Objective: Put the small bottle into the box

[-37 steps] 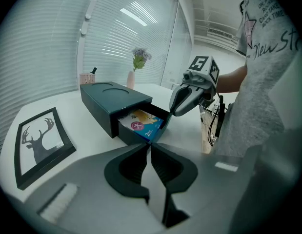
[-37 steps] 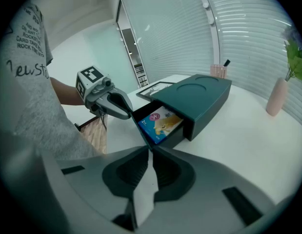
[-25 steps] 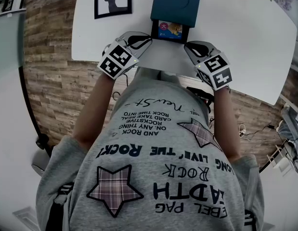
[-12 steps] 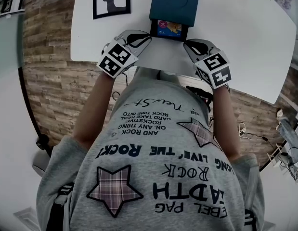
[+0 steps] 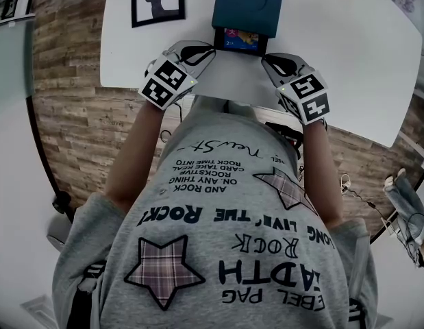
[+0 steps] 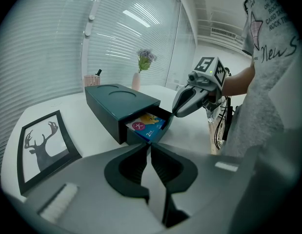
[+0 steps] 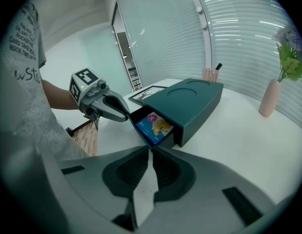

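The left gripper (image 6: 150,147) and right gripper (image 7: 150,152) are hovering at either side of the box's (image 5: 249,2) open drawer (image 5: 242,51), each with its jaws together and holding nothing.

Smooth white desk (image 5: 348,60), matt with a faint sheen. The box (image 5: 249,2) is dark teal, matt and even; the printed pack (image 5: 240,40) in its drawer looks glossy. Now the left hand-held gripper (image 6: 150,146) and right hand-held gripper (image 7: 150,150): smooth grey plastic. The floor (image 5: 81,122) is rough-grained wood planks, the shirt (image 5: 218,184) soft grey cloth.
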The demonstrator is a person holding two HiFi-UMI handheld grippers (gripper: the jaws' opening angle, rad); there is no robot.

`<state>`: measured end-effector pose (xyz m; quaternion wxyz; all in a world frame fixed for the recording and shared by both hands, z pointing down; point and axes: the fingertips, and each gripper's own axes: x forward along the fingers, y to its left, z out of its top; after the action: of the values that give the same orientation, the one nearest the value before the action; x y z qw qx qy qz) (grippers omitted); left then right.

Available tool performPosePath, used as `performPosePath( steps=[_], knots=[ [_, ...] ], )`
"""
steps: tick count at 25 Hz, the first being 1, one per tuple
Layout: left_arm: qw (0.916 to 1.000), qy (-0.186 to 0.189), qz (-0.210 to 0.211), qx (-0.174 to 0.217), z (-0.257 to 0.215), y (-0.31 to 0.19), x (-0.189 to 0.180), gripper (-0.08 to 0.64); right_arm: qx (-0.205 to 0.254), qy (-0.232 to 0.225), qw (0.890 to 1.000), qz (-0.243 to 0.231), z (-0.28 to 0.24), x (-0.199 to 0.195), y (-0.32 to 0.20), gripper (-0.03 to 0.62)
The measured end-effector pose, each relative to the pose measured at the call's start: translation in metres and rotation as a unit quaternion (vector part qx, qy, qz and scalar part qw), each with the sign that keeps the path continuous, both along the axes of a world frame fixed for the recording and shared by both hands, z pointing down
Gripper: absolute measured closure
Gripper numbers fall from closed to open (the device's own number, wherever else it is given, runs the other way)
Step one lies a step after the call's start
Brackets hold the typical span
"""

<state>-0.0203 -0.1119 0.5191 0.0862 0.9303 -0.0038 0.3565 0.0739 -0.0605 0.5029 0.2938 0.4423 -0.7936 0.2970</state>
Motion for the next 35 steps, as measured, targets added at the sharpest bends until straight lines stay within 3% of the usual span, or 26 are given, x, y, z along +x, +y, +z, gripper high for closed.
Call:
performPosePath(
  steps=[22,35],
  knots=[
    [0.9993,-0.003,-0.034,0.012,0.002,-0.016,0.009,0.522,0.013,0.004,0.999,0.033,0.001,0.009,-0.015,0.555],
    [0.997,-0.005,-0.075,0.019,0.0,-0.026,0.015,0.522,0.023,0.017,0.998,0.05,0.0,0.014,-0.025,0.555]
  ],
)
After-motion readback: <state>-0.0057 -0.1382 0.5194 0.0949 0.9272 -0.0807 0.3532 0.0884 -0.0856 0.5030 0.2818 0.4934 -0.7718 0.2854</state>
